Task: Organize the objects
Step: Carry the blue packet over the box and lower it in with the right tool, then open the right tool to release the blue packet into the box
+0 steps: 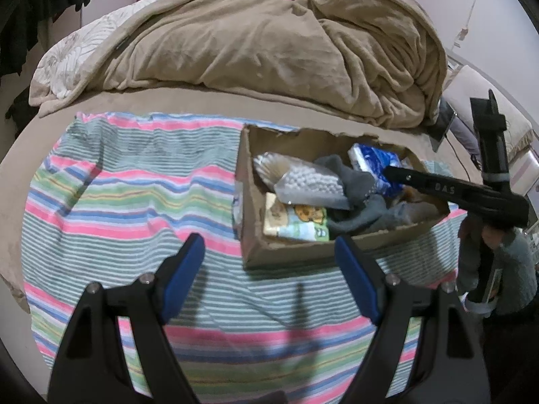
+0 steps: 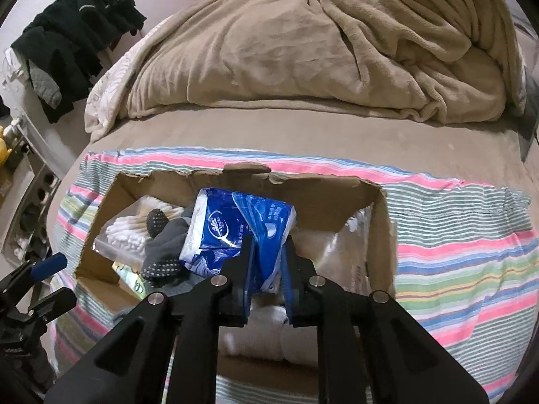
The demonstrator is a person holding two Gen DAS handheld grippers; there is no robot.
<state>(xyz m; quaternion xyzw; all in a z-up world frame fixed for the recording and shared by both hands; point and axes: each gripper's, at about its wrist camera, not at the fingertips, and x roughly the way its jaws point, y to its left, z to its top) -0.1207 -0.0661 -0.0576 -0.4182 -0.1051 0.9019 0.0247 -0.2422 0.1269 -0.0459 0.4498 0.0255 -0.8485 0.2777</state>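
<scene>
Striped cloth point(image 2: 454, 235) on bed, right gripper point(image 2: 267, 266) jaws clamped on crinkled blue tissue pack point(image 2: 235, 232), left gripper point(image 1: 269, 269) jaws apart

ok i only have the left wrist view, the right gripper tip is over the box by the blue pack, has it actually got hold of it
Observer: Yes. The right wrist view shows the right gripper pinched on one end of the blue tissue pack, inside the cardboard box.
Operator: anything under it
Observer: A white rolled bundle lies in the box just below the gripper.
Operator: and the grey thing beside the pack
Observer: The grey fabric item has black patches with pale dots and touches the pack's left side.
</scene>
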